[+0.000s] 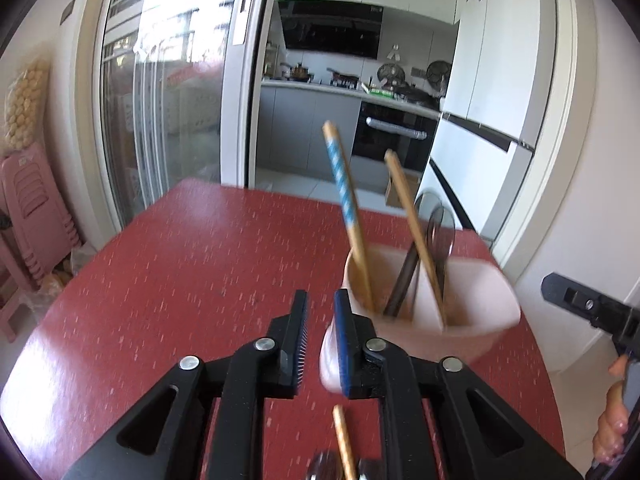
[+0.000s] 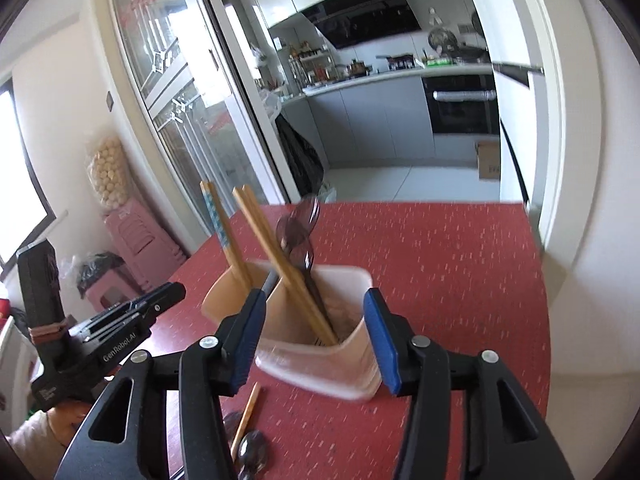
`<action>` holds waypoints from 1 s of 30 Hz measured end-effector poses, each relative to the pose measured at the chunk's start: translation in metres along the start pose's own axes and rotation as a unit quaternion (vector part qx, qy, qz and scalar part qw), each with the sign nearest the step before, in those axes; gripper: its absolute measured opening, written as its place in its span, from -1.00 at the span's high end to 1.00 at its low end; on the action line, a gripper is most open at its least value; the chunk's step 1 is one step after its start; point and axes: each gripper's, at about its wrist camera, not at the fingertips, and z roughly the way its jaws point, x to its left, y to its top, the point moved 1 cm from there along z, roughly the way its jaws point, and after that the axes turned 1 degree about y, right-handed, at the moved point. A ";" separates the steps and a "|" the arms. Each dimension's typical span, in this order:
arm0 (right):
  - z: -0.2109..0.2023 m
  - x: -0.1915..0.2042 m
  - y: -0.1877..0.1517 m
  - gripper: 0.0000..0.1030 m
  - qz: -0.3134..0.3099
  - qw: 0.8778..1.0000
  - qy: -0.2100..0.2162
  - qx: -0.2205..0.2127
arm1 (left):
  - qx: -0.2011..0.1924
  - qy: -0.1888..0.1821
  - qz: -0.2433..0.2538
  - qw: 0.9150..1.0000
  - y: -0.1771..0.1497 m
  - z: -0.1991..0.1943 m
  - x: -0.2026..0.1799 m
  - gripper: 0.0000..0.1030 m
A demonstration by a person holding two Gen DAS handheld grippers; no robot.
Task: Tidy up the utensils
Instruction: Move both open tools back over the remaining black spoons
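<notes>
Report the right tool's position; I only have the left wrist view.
Observer: The right tool is open, with one finger on either side of the pink holder.
Operator: Count the plain chopsticks.
Observer: Two plain chopsticks lean together in the holder's larger compartment.
Operator: Check the table below the tool.
Observer: A dark spoon lies beside a loose chopstick.

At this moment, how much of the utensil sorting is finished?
Mostly done: chopsticks and dark spoons already stand in the pink holder. Nothing is in hand; the left gripper and right gripper are both open, the right straddling the holder. Left: a chopstick and spoons on the red table.
</notes>
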 end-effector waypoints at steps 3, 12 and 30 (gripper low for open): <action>-0.003 0.004 -0.014 -0.21 0.010 1.000 0.003 0.022 | -0.004 0.010 -0.013 1.000 -0.017 -0.014 0.007 -1.00; -0.001 0.007 -0.070 -0.54 0.036 0.994 -0.006 0.104 | 0.070 -0.004 0.009 0.998 -0.073 -0.025 0.019 -1.00; 0.023 0.022 -0.158 -0.54 0.039 0.965 -0.066 0.253 | 0.191 0.038 0.042 0.980 -0.156 -0.017 0.042 -1.00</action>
